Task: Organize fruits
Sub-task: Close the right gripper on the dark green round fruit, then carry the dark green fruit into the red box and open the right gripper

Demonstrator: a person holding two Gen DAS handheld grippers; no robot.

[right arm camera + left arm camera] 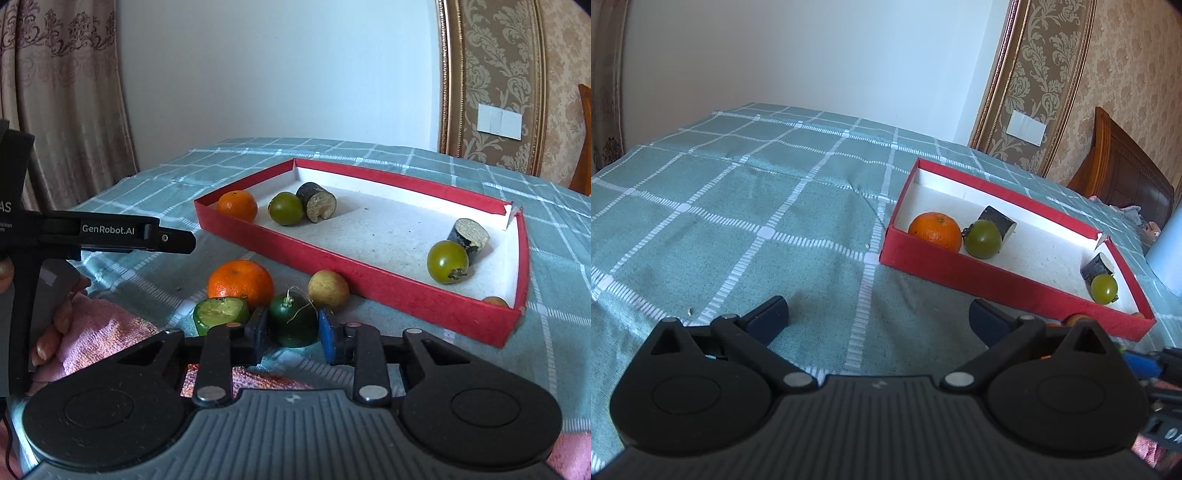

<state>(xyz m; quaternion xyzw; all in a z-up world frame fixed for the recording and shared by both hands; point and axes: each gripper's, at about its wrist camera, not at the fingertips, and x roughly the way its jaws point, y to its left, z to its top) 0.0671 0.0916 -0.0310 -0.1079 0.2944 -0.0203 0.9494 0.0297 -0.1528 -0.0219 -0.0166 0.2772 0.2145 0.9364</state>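
My right hand-held gripper (293, 330) is clamped on a dark green tomato (292, 323), pads pressing both its sides, on the checked cloth (554, 229) at the near edge of the counter. Just left of it lies a cut green fruit piece (220, 314); behind that, a tangerine (240, 284). A yellowish fruit (328, 290) sits to the far right of the tomato, beside the near wall of the red box (369, 275). Inside the box: a tangerine (237, 205), two green tomatoes (285, 208) (447, 261), two dark cut pieces (317, 202) (469, 236). My left hand-held gripper (879, 317) is spread wide with nothing between its fingers, over bare cloth left of the box.
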